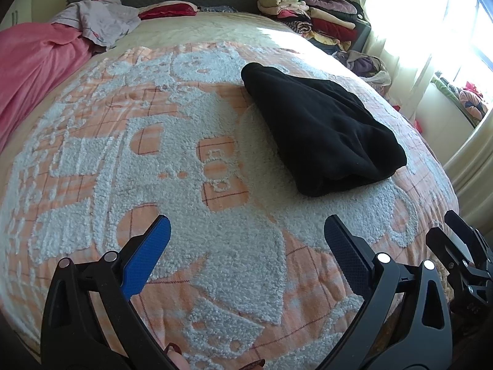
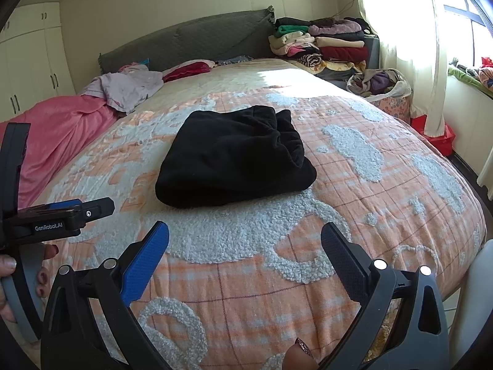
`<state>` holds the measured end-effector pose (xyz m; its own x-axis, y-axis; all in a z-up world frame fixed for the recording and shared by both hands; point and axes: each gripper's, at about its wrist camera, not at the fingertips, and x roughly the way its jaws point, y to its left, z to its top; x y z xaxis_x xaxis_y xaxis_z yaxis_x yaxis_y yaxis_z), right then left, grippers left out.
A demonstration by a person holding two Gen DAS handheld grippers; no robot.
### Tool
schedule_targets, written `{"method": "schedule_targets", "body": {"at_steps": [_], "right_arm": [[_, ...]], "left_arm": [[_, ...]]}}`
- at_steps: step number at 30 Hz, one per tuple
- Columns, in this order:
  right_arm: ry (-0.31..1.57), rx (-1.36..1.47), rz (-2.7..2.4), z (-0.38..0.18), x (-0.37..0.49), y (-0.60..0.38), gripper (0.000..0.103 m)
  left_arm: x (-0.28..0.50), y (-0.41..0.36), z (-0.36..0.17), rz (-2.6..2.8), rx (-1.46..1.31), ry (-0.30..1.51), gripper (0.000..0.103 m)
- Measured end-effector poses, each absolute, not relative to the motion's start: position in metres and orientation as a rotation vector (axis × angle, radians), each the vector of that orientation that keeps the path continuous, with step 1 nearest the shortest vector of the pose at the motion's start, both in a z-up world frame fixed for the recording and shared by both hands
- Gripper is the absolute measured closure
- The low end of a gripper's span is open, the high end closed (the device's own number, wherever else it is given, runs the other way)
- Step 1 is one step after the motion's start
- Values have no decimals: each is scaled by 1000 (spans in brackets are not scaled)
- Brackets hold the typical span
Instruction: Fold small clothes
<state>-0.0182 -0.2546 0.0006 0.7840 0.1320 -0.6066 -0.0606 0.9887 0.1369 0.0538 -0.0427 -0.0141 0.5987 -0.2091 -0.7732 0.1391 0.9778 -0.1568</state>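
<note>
A black garment (image 1: 320, 129) lies folded into a thick bundle on the bed (image 1: 215, 222), on top of an orange-checked bedspread (image 2: 354, 185) with raised white tufted patterns. In the left wrist view the bundle sits toward 1 o'clock from the left tool (image 1: 246, 234); in the right wrist view it lies near 12 o'clock, a little toward 11, ahead of the right tool (image 2: 245, 240). Neither tool touches it.

The left tool stands wide, its 2 blue-padded fingers (image 1: 144, 256) spread well apart over bare bedspread and holding nothing. The right tool is also wide, its blue pads (image 2: 143, 262) far apart and empty above the bedspread. In the left wrist view the right tool's black frame shows at about 4 o'clock, near the frame edge. In the right wrist view the left tool's body, with white lettering on it, shows at 9 o'clock, gripped by a hand (image 2: 18, 277) with dark painted nails.

Beyond the garment, a pink blanket (image 2: 61, 129) lies at 10 o'clock with a pale lilac cloth (image 2: 129, 89) crumpled on it. A stack of folded clothes (image 2: 326, 43) rises at 1 o'clock beside the dark green headboard (image 2: 185, 40). A bag of loose clothing (image 2: 379, 84) sits just below that stack, near a sunlit curtain (image 2: 409, 40).
</note>
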Motion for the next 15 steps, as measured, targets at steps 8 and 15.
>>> {"method": "schedule_targets", "body": {"at_steps": [8,15], "right_arm": [[663,110,107,0,-19,-254,5],[661,110,107,1,-20,-253,5]], "left_arm": [[53,-43,-14,-193,-83,914,10],[52,-43,-13,-188,-77,913,10]]}}
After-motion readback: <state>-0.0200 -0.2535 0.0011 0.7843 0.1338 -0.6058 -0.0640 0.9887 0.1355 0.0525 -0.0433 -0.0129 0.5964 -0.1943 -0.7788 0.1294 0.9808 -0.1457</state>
